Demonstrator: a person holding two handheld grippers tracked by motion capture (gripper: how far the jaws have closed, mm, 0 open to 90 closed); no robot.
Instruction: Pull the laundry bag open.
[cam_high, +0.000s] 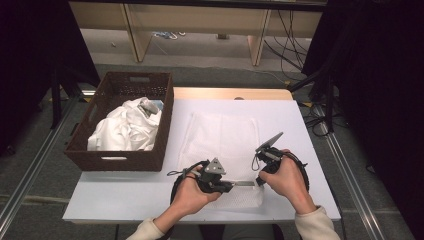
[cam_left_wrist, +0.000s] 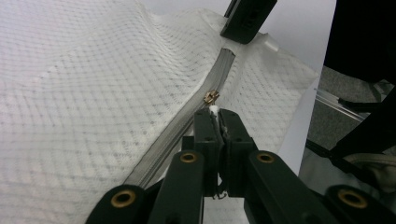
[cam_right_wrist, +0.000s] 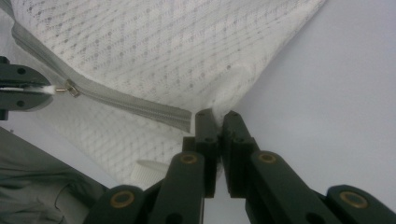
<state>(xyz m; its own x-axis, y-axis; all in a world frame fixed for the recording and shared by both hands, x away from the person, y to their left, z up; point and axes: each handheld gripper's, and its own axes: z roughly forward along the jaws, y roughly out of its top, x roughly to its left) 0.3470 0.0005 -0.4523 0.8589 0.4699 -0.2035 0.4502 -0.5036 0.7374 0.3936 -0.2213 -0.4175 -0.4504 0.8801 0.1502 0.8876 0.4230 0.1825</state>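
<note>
Two tools (cam_high: 235, 184) (cam_high: 260, 176), one mesh bag (cam_high: 220, 137), one zipper (cam_left_wrist: 187, 121)

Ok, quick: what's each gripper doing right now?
Left gripper: shut on the white pull tab of the zipper slider.
Right gripper: shut on the mesh bag at the zipper's end.

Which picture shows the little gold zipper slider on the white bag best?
The left gripper view: the small brass zipper slider sits close and sharp on the grey zipper, just above the left gripper. The right gripper view shows it smaller at the left edge. In the high view it's too small to tell.
</note>
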